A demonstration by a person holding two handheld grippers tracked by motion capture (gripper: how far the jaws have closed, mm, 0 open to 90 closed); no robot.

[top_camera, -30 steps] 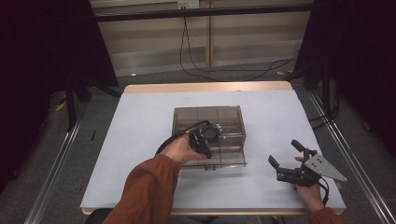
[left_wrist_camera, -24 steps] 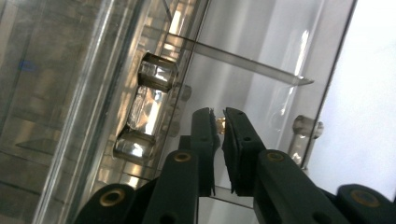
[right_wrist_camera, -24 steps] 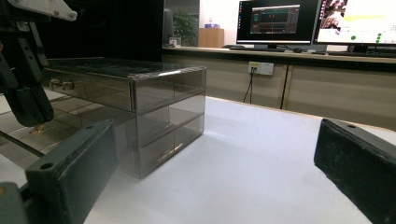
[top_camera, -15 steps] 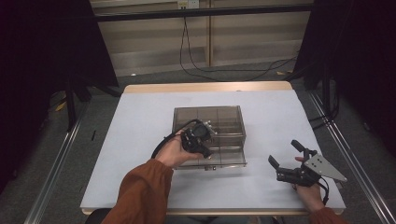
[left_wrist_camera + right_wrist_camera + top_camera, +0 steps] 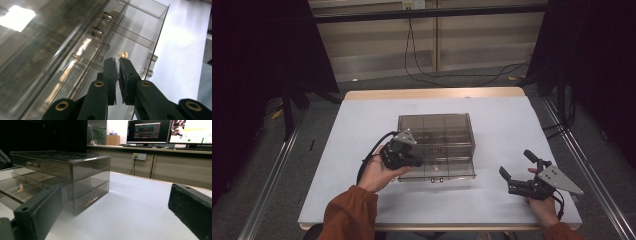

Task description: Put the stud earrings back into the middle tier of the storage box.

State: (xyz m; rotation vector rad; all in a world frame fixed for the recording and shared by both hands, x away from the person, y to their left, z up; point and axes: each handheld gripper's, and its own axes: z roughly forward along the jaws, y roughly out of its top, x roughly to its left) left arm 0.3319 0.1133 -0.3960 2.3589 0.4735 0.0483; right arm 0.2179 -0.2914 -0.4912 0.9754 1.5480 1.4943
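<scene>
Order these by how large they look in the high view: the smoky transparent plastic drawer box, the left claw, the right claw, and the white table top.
1. White table top, largest.
2. Smoky transparent plastic drawer box.
3. Right claw and left claw: unsure. The right one, with its grey three-cornered plate, looks a little larger, but it lies nearer the camera.

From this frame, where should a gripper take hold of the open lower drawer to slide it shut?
Probably the open drawer's front panel, at its small knobs, approached from the person's side of the table. The panel juts out past the cabinet, and the left gripper, jaws closed, hovers over the tray.
</scene>
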